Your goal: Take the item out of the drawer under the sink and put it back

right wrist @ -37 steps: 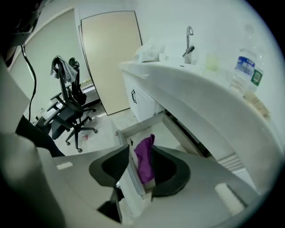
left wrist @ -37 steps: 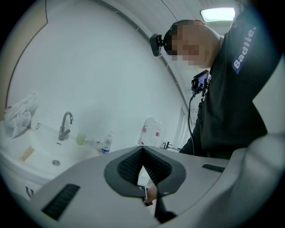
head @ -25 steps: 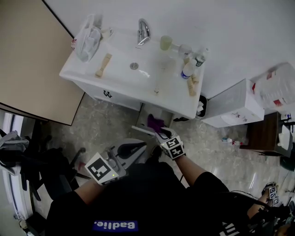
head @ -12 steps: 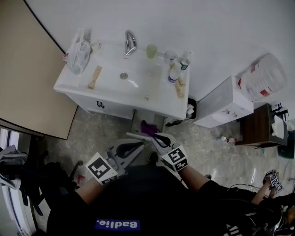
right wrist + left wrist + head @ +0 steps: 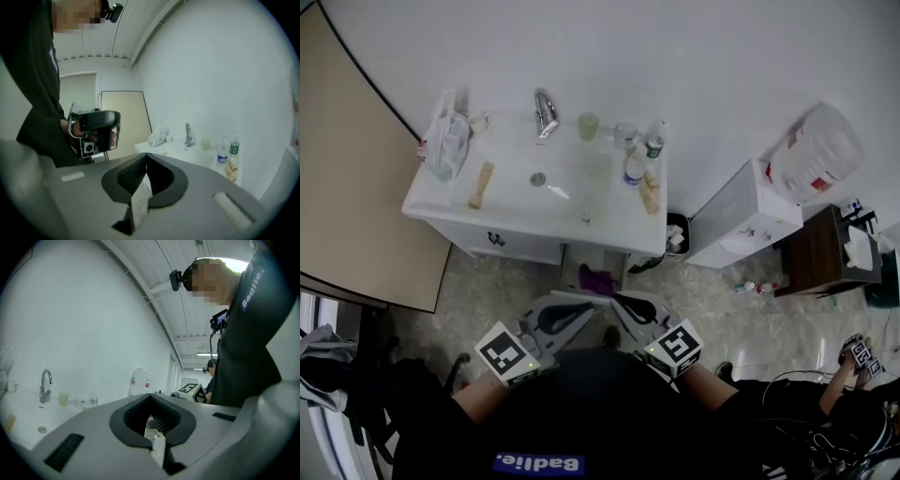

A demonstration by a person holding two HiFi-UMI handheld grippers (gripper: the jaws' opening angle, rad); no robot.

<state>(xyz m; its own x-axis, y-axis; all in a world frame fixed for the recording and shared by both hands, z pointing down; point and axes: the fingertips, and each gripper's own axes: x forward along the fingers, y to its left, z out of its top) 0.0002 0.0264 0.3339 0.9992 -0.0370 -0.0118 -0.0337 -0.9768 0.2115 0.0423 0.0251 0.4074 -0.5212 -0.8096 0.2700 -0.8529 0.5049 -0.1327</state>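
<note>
The white sink cabinet (image 5: 525,234) stands against the wall. Its drawer (image 5: 577,294) below the basin is pulled open, and a purple item (image 5: 598,279) lies in it. Both grippers are raised in front of my chest, above the drawer and apart from the item. My left gripper (image 5: 592,306) (image 5: 150,395) is shut and empty. The jaws of my right gripper (image 5: 617,300) (image 5: 146,154) have just been closing; they are now shut with nothing between them. The right gripper view looks across at the left gripper (image 5: 96,129) in a hand and at the faucet (image 5: 188,135).
On the sink top are a white plastic bag (image 5: 442,145), a tube (image 5: 478,185), a cup (image 5: 588,126) and bottles (image 5: 634,167). A small bin (image 5: 676,234), a white box (image 5: 741,220), a water jug (image 5: 816,150) and a brown table (image 5: 825,251) stand to the right. A beige panel (image 5: 347,169) is on the left.
My right gripper has lifted up and away from the purple item in the drawer and its jaws have shut empty. The left gripper rose a little. The head view has pulled higher.
</note>
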